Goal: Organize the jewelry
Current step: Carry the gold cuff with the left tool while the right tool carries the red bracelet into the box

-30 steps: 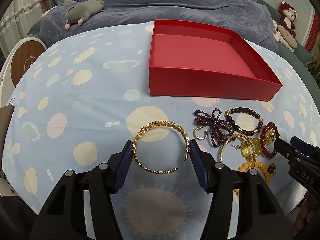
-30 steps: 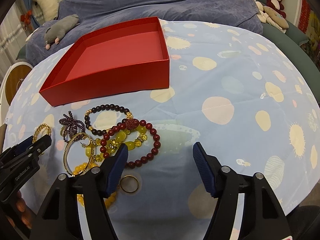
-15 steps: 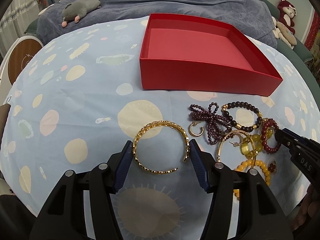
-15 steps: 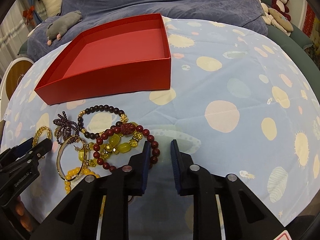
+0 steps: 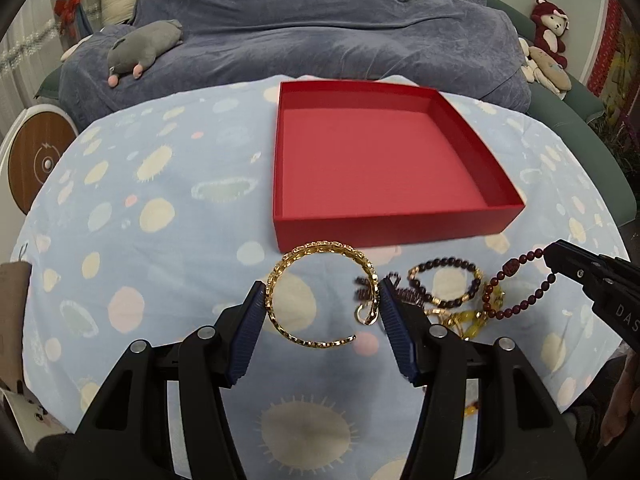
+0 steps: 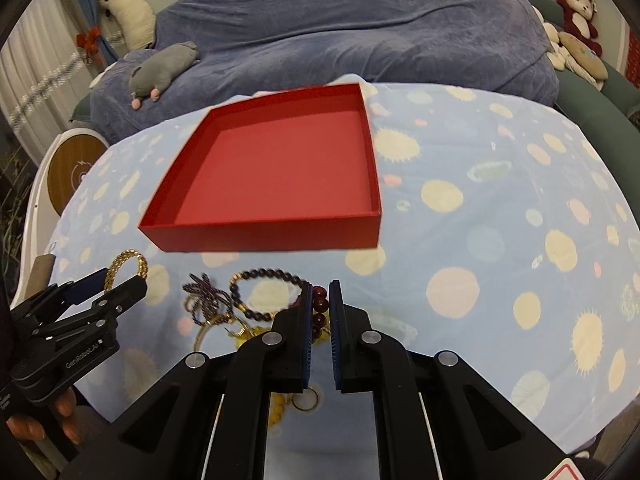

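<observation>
My left gripper (image 5: 323, 307) is shut on a gold chain bangle (image 5: 316, 250) and holds it lifted above the cloth, in front of the empty red box (image 5: 376, 220). My right gripper (image 6: 319, 307) is shut on a dark red bead bracelet (image 6: 319, 305) and has raised it; in the left wrist view the bracelet (image 5: 516, 292) hangs from the right gripper's tip (image 5: 554, 258). A dark bead bracelet (image 6: 264, 292), a purple bead bow (image 6: 204, 296), yellow beads and gold rings lie in a pile on the cloth.
The table wears a light blue spotted cloth (image 6: 480, 208). A blue-covered sofa (image 5: 320, 32) with a grey plush toy (image 5: 144, 50) stands behind it. A round white and wood device (image 5: 36, 160) is at the left.
Both grippers rose and moved toward the box. The left lifted the gold bangle off the cloth. The right closed on the red bead bracelet and lifted it from the pile.
</observation>
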A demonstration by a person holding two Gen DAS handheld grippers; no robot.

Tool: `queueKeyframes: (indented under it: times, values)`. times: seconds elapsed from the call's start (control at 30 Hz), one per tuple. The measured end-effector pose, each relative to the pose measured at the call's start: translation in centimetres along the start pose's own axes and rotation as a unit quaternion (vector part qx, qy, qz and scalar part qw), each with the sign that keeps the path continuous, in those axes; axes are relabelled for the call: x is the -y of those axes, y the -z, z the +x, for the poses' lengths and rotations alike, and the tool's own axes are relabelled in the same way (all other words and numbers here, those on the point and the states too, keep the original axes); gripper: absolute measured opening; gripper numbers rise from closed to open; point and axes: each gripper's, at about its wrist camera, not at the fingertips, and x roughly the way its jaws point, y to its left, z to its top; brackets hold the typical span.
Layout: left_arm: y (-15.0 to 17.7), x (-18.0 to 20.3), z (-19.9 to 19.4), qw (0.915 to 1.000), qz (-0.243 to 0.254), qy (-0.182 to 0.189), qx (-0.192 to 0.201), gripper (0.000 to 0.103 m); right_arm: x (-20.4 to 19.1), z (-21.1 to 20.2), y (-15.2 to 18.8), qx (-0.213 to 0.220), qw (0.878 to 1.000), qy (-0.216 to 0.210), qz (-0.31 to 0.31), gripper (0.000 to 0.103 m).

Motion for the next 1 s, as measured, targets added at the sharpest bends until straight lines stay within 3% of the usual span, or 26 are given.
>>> queueKeyframes:
  times: [0.23,0.4,0.5,0.63,0.77,1.0]
  values:
    - [-9.3,-0.2,0.8,0.9992,0.019,0.022,0.026,0.054,-1.6,0.5,-8.9,0.032,0.998,-0.032,-0.040,0.008]
    - [-15.7,0.3,4.7,0.9987,0.025,0.039,0.022,0.054,-1.3,4.8,-15.0,0.030,0.998,-0.057,-0.017,0.008]
    - [-17.9,0.8,8.5,0.9991,0.032,0.028,0.002,0.054,-1.0,8.6,-17.3,0.013,0.998,-0.068,-0.003,0.008]
    - [-18.9,0.8,13.9,0.9985,0.022,0.031,-0.040,0.054,-0.3,13.8,-18.4,-0.020,0.997,-0.073,0.012,0.008]
    - [-18.6,0.8,17.4,0.9972,0.029,0.019,-0.066,0.054,0.8,17.8,-18.2,-0.054,0.997,-0.046,0.012,0.008]
    - [-18.0,0.2,19.1,0.9970,0.024,0.015,-0.072,0.055,2.5,19.4,-17.9,-0.057,0.998,0.002,-0.001,0.012]
